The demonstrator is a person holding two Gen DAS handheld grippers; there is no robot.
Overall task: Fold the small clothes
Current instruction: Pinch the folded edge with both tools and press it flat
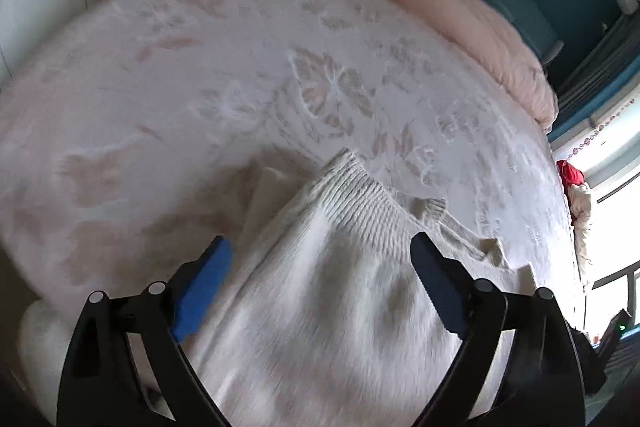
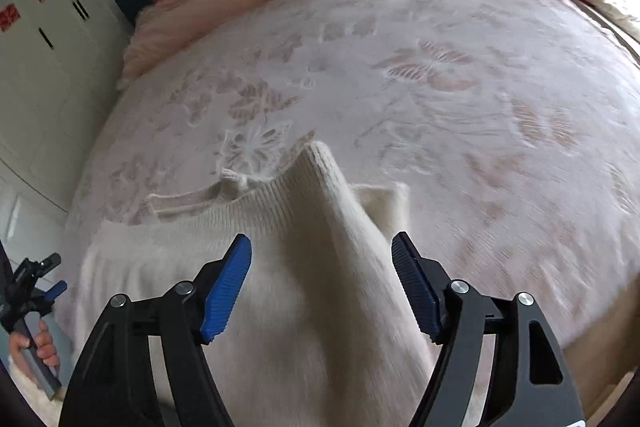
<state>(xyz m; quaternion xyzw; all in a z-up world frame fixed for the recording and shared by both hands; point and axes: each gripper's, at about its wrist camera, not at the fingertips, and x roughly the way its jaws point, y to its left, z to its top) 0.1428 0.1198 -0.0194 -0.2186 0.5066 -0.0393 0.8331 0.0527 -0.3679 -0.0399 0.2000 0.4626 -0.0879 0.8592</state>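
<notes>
Bed (image 1: pixel 200 75) with pale flowered cover; cream sweater (image 1: pixel 340 287) lies on its near part, short of the pink blanket (image 1: pixel 460 7) at the far edge.

Left gripper (image 1: pixel 320 267) and right gripper (image 2: pixel 320 267) hover over the sweater, jaws apart, nothing clamped, probably just let go to settle a fold. Ribbed hem points toward the blanket; long axis runs near-to-far.

A cream knitted sweater (image 2: pixel 280 267) is seen spread on the patterned bedspread (image 2: pixel 460 99), below the wide-parted, empty blue pads of the right gripper (image 2: pixel 322 259).
</notes>
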